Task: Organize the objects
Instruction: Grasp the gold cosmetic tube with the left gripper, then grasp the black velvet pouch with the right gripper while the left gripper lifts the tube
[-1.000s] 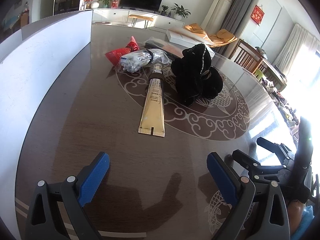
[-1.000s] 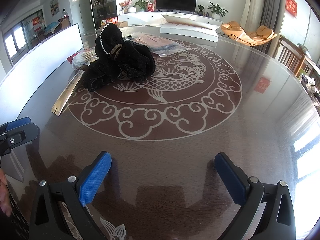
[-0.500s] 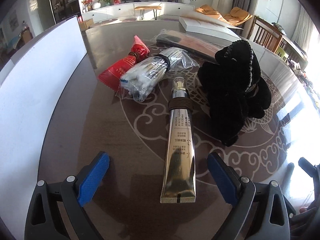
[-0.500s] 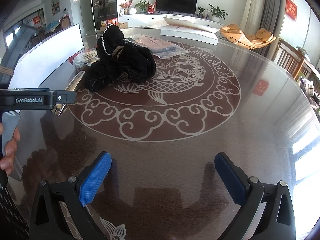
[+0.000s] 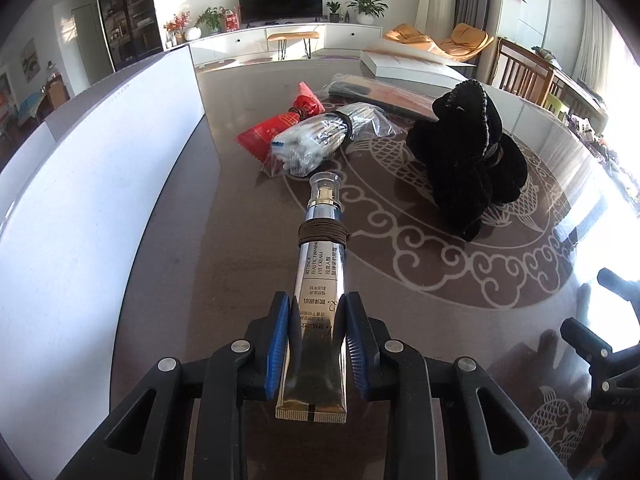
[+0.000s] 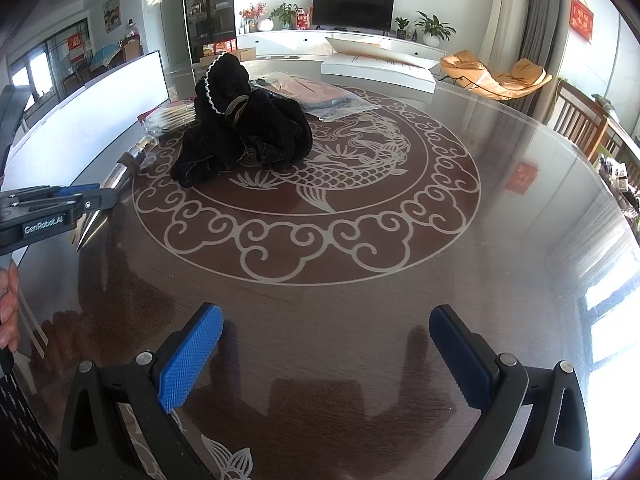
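Between the blue pads of the left gripper (image 5: pixel 316 320) sits the gold eye-cream tube (image 5: pixel 320 280), clamped on its lower body, crimped end toward the camera and clear cap pointing away. A dark cord (image 5: pixel 323 234) is wound around the tube's neck. The left wrist view alone shows this grip in detail; from the right wrist view the left gripper (image 6: pixel 86 199) appears only side-on at the left edge, with the tube (image 6: pixel 120 172) running out past it, and the pads' hold cannot be judged there. Whether the tube is lifted off the table cannot be told.

The right gripper (image 6: pixel 326 344) stands with its jaws wide apart, nothing between them, over bare tabletop. In the left wrist view only parts of it show at the right margin.

Beyond the tube's cap, the left wrist view shows a clear bag of white items (image 5: pixel 316 146) bound with a band, touching a red packet (image 5: pixel 280 128) behind it. A black fabric bundle (image 5: pixel 468 160) lies to the right, apart from the tube. The right wrist view shows the same bundle (image 6: pixel 244 128) with a white lace trim and a tie around it, details not clear from the other side. A flat plastic-wrapped package (image 6: pixel 316 94) lies just behind it.

Everything rests on a glossy brown round table (image 6: pixel 500 280) with a pale fish and cloud pattern. A white upright panel (image 5: pixel 100 180) borders its left side. Farther off are a television (image 6: pixel 353 8), a white low cabinet (image 6: pixel 320 42) with potted plants, and an orange lounge chair (image 6: pixel 496 74).
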Motion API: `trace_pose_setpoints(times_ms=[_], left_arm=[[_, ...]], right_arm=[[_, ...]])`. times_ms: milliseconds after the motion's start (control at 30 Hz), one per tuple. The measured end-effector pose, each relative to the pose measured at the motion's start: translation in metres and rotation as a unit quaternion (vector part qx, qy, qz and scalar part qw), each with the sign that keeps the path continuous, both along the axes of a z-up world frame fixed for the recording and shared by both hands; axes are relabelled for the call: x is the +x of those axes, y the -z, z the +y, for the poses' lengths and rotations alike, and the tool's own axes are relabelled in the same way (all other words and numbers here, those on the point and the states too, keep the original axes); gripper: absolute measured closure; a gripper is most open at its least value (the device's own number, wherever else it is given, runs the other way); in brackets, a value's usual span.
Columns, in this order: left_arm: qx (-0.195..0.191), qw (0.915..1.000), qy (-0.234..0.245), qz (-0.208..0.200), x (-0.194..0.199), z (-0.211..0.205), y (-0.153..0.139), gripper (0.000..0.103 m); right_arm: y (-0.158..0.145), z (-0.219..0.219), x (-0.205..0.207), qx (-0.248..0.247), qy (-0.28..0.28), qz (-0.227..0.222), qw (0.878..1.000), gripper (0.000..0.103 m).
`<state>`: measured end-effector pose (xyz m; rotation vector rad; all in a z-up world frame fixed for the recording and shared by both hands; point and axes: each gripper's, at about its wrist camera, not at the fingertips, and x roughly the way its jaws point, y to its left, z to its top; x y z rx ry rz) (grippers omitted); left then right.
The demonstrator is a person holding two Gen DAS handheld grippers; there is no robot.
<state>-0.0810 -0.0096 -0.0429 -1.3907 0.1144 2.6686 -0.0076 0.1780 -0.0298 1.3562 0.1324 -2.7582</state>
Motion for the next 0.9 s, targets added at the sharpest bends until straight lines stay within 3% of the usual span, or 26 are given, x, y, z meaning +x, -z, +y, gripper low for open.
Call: trace_pose_setpoints(times_ms=[100, 167, 233, 267, 400, 533, 633, 700, 733, 767, 833, 900], left_arm=[[0.012, 0.9998, -0.011, 0.01, 0.013, -0.008, 0.002, 0.071], [0.033, 0.9994, -0.005, 0.01, 0.014, -0.01, 0.001, 0.057], [0.013, 0.9998, -0.008, 0.011, 0.016, -0.005, 0.005, 0.024], [-0.007, 0.9999, -0.01, 0.012, 0.016, -0.001, 0.007, 0.02], [0.001, 0.9998, -0.019, 0.012, 0.017, -0.007, 0.008, 0.014], [0.001, 0.9998, -0.018, 0.01, 0.015, -0.007, 0.01, 0.007], [0.001, 0.9999, -0.015, 0.008, 0.014, -0.006, 0.01, 0.005], [0.002, 0.9999, -0.014, 0.008, 0.014, -0.006, 0.011, 0.005], [0.002, 0.9999, -0.014, 0.008, 0.012, -0.005, 0.011, 0.005], [0.002, 0.9999, -0.014, 0.008, 0.012, -0.005, 0.011, 0.005], [0.003, 0.9999, -0.012, 0.007, 0.012, -0.005, 0.012, 0.004], [0.003, 0.9999, -0.012, 0.007, 0.012, -0.004, 0.012, 0.004]], right_arm=[[0.001, -0.001, -0.001, 0.003, -0.001, -0.006, 1.0, 0.0], [0.002, 0.0, -0.002, -0.001, 0.0, -0.008, 1.0, 0.0], [0.003, 0.004, -0.003, -0.016, -0.001, -0.016, 1.0, 0.0], [0.003, 0.006, -0.004, -0.022, -0.004, -0.017, 1.0, 0.0], [-0.006, 0.004, -0.016, -0.033, -0.057, -0.005, 0.998, 0.0], [-0.036, -0.012, -0.059, 0.015, -0.12, 0.051, 0.991, 0.0], [-0.04, -0.039, -0.106, 0.077, -0.189, 0.028, 0.978, 0.002], [-0.034, -0.056, -0.13, 0.103, -0.229, -0.006, 0.968, 0.018], [-0.032, -0.062, -0.138, 0.104, -0.241, -0.019, 0.965, 0.036], [-0.03, -0.065, -0.144, 0.093, -0.25, -0.032, 0.963, 0.053], [-0.031, -0.064, -0.15, 0.061, -0.238, -0.05, 0.968, 0.071], [-0.037, -0.053, -0.145, 0.013, -0.209, -0.052, 0.976, 0.071]])
